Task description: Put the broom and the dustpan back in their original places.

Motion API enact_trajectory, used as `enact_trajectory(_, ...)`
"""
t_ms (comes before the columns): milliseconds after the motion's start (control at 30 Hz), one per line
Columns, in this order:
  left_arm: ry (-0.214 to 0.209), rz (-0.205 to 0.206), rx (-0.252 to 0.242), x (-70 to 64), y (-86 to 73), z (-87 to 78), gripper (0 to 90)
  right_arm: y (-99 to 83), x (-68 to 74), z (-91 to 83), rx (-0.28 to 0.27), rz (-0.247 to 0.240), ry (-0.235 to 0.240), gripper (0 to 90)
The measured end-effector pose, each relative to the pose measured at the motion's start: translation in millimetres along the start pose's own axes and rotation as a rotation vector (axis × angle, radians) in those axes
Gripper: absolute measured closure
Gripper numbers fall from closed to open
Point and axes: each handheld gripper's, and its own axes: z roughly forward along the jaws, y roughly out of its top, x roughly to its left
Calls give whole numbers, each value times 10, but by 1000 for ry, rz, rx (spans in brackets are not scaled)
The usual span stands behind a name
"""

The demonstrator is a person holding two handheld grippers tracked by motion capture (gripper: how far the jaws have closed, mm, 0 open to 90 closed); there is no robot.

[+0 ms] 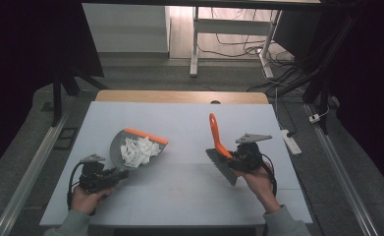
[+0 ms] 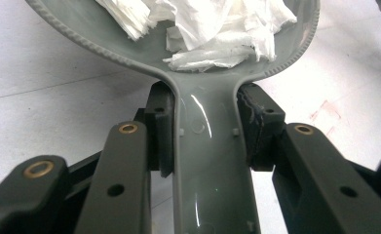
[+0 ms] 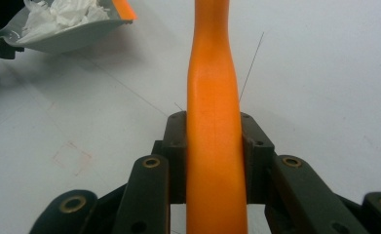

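A grey dustpan (image 1: pixel 117 147) with an orange lip sits at the table's left, holding crumpled white paper (image 1: pixel 139 150). My left gripper (image 1: pixel 115 174) is shut on the dustpan's grey handle (image 2: pixel 210 161), jaws pressed on both sides below the paper (image 2: pixel 217 29). To the right, my right gripper (image 1: pixel 234 156) is shut on a small brush's orange handle (image 1: pixel 215 133), whose grey bristle head (image 1: pixel 222 166) hangs toward the table. In the right gripper view the orange handle (image 3: pixel 213 126) runs up between the jaws, and the dustpan (image 3: pixel 66 36) shows at top left.
The white table top (image 1: pixel 179 191) has a wooden strip along its far edge (image 1: pixel 179 96). A white power strip (image 1: pixel 291 141) lies on the floor to the right, with table legs and cables beyond.
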Motion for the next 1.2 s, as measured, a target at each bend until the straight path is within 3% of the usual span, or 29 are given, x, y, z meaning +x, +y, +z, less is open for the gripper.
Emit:
enact_trajectory(600,58,-63,-32,41,-24,-8,611,-93,-57,-47,12,14,0,704)
enact_trajectory(1200,166,-147,-27,32,-24,135,609,-192,-105,-47,39,25,15,704)
